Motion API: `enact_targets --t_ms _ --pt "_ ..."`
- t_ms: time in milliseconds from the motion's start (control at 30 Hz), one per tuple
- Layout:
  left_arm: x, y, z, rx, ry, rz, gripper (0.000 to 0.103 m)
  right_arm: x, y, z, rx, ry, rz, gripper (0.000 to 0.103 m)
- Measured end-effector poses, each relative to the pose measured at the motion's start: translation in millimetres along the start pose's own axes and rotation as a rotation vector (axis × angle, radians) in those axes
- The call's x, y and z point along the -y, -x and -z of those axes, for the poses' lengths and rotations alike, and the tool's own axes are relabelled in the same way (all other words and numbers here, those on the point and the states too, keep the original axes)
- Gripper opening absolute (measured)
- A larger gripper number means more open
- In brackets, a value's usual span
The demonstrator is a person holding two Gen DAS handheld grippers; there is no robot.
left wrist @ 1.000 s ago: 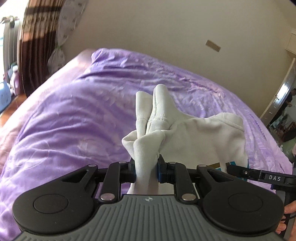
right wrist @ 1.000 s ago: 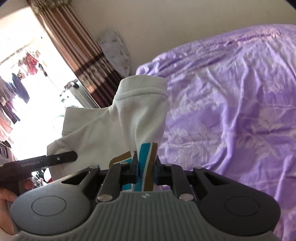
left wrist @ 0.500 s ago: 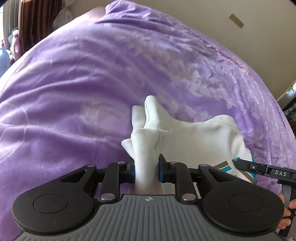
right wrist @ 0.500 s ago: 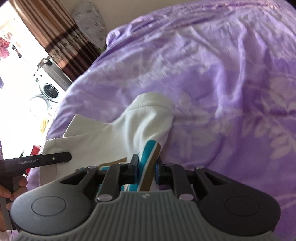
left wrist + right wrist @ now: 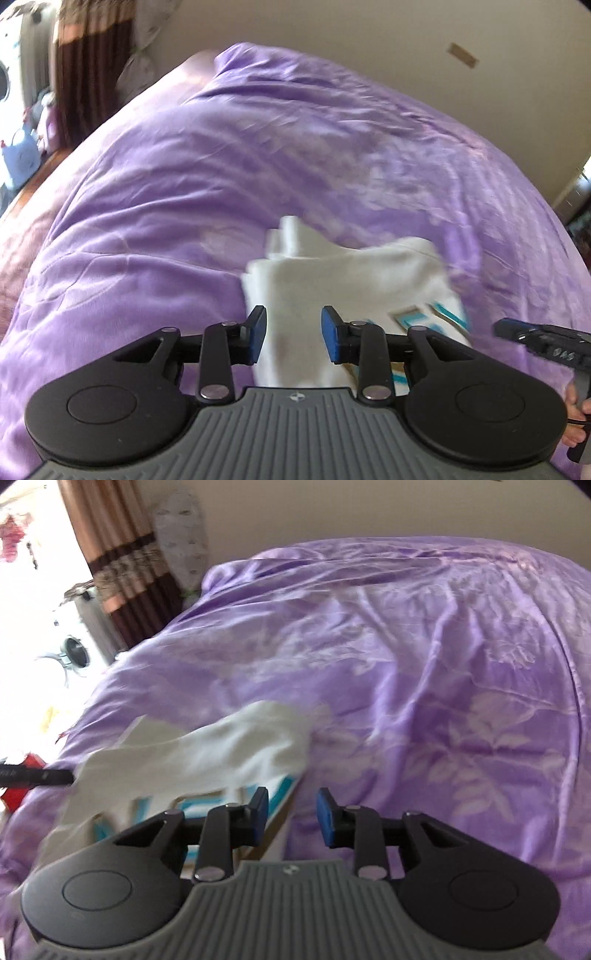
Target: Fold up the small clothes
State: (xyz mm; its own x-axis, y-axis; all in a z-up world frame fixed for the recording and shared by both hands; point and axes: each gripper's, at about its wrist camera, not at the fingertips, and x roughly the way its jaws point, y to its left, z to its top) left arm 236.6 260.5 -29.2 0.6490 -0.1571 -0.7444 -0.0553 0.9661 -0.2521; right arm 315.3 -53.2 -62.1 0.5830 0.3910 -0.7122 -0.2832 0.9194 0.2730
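- White shirt [image 5: 347, 273] is lying on the purple bedspread [image 5: 184, 192], on the side of the bed near the grippers. It's bunched up and the pictures are a bit blurry, so I can't make out the exact folds.
- There's a teal and tan print [image 5: 424, 314] on the shirt, showing toward the end by the right gripper. In the right view the same print [image 5: 221, 801] sits just behind that gripper's left finger.
- Left gripper [image 5: 293, 334]: jaws are opening, roughly part-way apart. White cloth lies in the gap between the blue pads [image 5: 257, 334], but the pads aren't pressing on it as far as I can see, so it has hold of nothing.
- Right gripper [image 5: 291, 818]: also opening, gap a bit narrower. The shirt's striped edge runs just under and beside its left pad [image 5: 260, 814], and mostly bedspread shows in the gap. Not pinching anything.
- Each gripper pokes into the other's view: a black finger [image 5: 535, 339] at the right edge of the left view, with a bit of the person's hand [image 5: 576, 413] below it.
- Room stuff: brown striped curtain [image 5: 110, 554], washing machine [image 5: 77, 646] by the bright window, plain beige wall [image 5: 332, 29] behind the bed.
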Motion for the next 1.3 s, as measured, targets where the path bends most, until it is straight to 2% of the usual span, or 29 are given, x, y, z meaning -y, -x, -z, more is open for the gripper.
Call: enact_targets --t_ms 100,167,300,400,467,533,600,767,867,1033,1167,1300 --pt "28 20 18 0.012 -0.064 -0.020 0.034 -17 20 20 -0.021 0.048 -0.047 0.026" --pt "44 28 33 0.002 -0.101 -0.043 0.029 -28 30 38 -0.035 0.075 -0.062 0.026" --pt "62 34 69 -0.021 -0.177 -0.121 0.019 -46 45 71 -0.052 0.141 -0.050 0.026" --pt "62 39 93 -0.041 -0.203 -0.148 0.013 -52 54 90 -0.058 0.162 -0.036 0.026" --pt "58 39 105 -0.049 -0.202 -0.170 0.011 -57 59 104 -0.076 0.176 -0.062 0.026" --pt "51 29 115 -0.078 -0.207 -0.203 0.008 -65 57 118 -0.099 0.219 -0.065 0.027" --pt "40 15 123 -0.118 -0.169 -0.202 0.007 -71 49 128 -0.113 0.258 -0.048 0.027" --pt "23 0 122 -0.187 -0.066 -0.171 0.006 -65 22 148 -0.174 0.246 -0.050 0.029" --pt "24 -2 122 -0.196 -0.082 -0.183 0.006 -67 14 156 -0.160 0.285 -0.039 0.029" --pt "34 3 124 -0.198 -0.117 -0.216 0.006 -62 17 151 -0.166 0.256 -0.056 0.028" --pt "46 18 118 -0.174 -0.115 -0.233 0.006 -64 28 142 -0.151 0.255 -0.057 0.028" --pt "62 50 114 -0.115 -0.125 -0.209 0.008 -69 56 130 -0.101 0.243 -0.044 0.032"
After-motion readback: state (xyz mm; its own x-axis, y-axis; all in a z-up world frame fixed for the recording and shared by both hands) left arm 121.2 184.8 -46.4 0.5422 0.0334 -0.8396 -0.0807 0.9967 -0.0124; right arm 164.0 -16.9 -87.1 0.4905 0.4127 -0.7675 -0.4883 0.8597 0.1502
